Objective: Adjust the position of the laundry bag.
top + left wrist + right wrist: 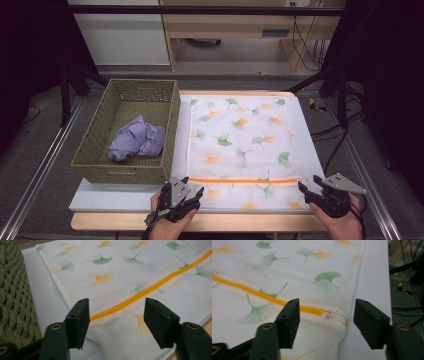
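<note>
No readable text, label or number shows anywhere.

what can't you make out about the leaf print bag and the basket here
- Leaf print bag: near edge hidden in the high view behind the left gripper and right gripper; contents not visible.
- Zipper pull: blurred in the right gripper view.
- Basket: purple cloth covers part of its floor.

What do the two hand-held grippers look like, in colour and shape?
Both are black. The left hand-held gripper and the right hand-held gripper each carry a grey three-cornered plate on top. Their jaws end in blocky rectangular pads, with brass-coloured rivets on the arms behind them.
</note>
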{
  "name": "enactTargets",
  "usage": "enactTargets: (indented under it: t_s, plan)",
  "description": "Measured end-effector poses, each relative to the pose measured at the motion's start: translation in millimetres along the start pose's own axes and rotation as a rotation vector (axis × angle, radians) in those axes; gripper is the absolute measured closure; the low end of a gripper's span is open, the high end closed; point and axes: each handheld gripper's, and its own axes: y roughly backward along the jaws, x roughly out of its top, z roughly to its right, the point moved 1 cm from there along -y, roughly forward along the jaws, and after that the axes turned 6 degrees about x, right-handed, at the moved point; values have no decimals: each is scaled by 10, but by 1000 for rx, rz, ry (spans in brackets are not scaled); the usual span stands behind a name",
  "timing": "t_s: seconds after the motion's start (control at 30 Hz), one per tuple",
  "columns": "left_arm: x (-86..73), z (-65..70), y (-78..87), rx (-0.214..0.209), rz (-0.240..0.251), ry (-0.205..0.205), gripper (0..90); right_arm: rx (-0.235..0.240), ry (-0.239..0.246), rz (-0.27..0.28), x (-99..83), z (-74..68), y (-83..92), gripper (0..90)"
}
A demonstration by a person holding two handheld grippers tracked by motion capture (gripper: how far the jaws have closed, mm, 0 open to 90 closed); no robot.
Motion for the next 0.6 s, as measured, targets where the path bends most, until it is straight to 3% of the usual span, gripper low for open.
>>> enactTargets:
  t_s: [0.13, 0.2, 0.3, 0.43, 0.6]
  plan:
    - [231, 75, 4, -75, 28, 15, 270, -14, 0, 32, 173, 74, 14, 231]
    - [331, 96, -18, -88, 36, 8, 239, -1, -21, 43, 255, 124, 14, 221]
    - [466, 107, -97, -118, 45, 18, 198, -3, -5, 42, 344, 176, -24, 225]
    - [577, 107, -240, -140, 41, 24, 148, 9, -14, 50, 412, 222, -69, 306]
    - [601, 87, -391, -142, 37, 46, 125, 5, -12, 52, 392, 292, -119, 412]
